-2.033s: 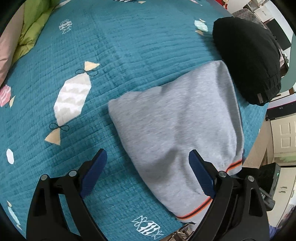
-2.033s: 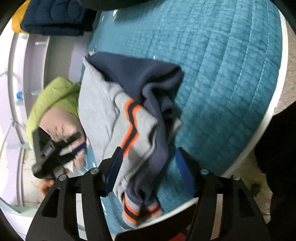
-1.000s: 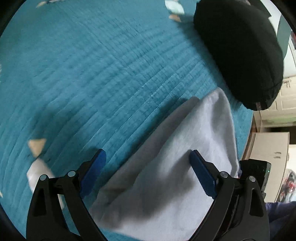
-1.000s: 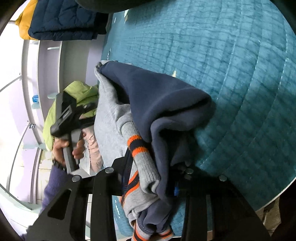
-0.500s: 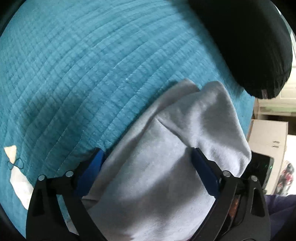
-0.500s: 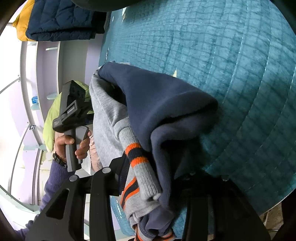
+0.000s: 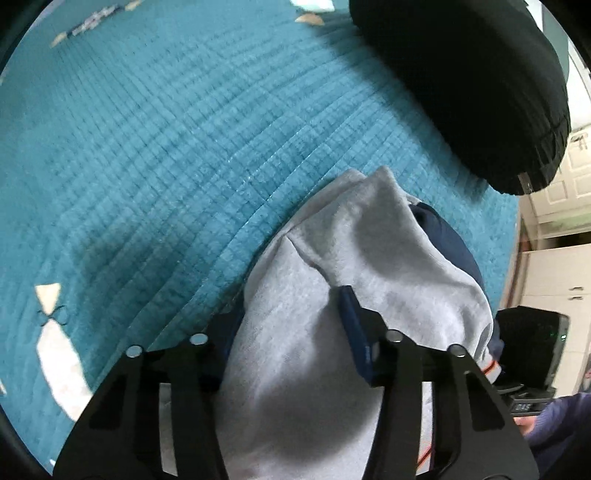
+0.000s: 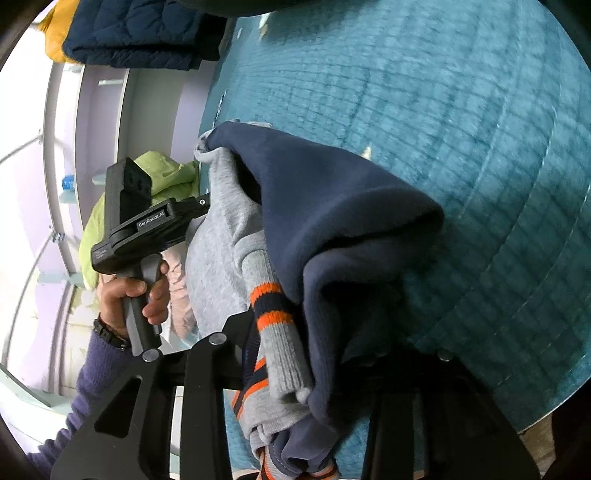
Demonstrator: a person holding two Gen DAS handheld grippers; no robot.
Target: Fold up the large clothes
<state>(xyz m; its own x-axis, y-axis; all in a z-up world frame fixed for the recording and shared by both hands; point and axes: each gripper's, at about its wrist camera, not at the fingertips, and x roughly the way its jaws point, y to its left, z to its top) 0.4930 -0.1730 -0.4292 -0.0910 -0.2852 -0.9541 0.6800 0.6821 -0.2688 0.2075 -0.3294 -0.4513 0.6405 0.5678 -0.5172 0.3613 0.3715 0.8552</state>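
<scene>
The left gripper (image 7: 290, 314) pointed steeply down at the bed, its jaws closing on a bunched fold of the grey sweatshirt (image 7: 354, 266); the blue pads (image 7: 352, 325) pressed into the grey fabric from both sides, so the cloth was pinched between them. The right gripper (image 8: 317, 373) had its jaws partway closed and still narrowing, clamped on a thick wad of the same garment, where its navy lining (image 8: 332, 206) and the orange-and-navy striped cuff (image 8: 271, 306) hung over the fingers and hid the pads. The sweatshirt lay at the near edge of the teal quilt (image 7: 166, 147), gathered between the two grippers, part of it lifted off the quilt. In the right wrist view, the person's left hand (image 8: 129, 295) wrapped around the left gripper's handle, and white lettering on that tool's body (image 8: 147, 221) read "GenRobot.AI"; a smaller label lower on it was too small to read. A black garment (image 7: 461, 74) sat on the quilt at the far right. A lime-green garment (image 8: 162, 177) lay behind the left tool, and a navy quilted jacket (image 8: 136, 33) rested at the far left.
</scene>
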